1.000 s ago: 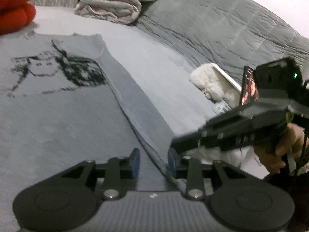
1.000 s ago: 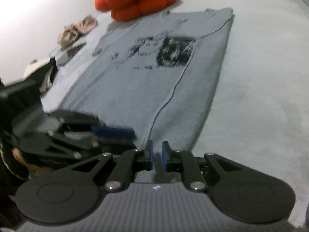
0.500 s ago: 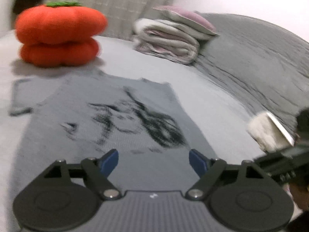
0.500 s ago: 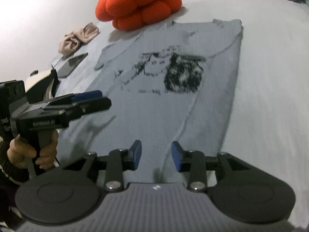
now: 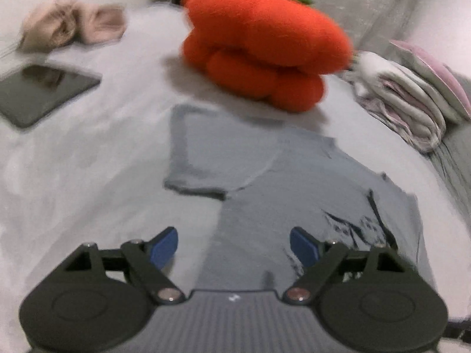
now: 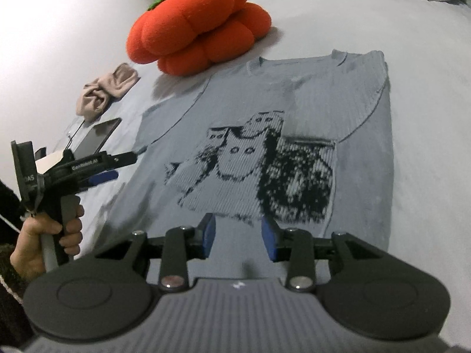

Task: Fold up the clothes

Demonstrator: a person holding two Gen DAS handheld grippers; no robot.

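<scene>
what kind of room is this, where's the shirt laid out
Probably a bedroom: the shirt lies on a pale bed sheet, with a pumpkin cushion, folded bedding and a grey quilt nearby.

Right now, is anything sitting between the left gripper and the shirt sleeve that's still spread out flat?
Nothing visible does. The left gripper is open above the shirt, and the flat sleeve lies just ahead with only bare bed between. The orange pumpkin cushion sits beyond the sleeve, and the phone lies off to the left.
</scene>
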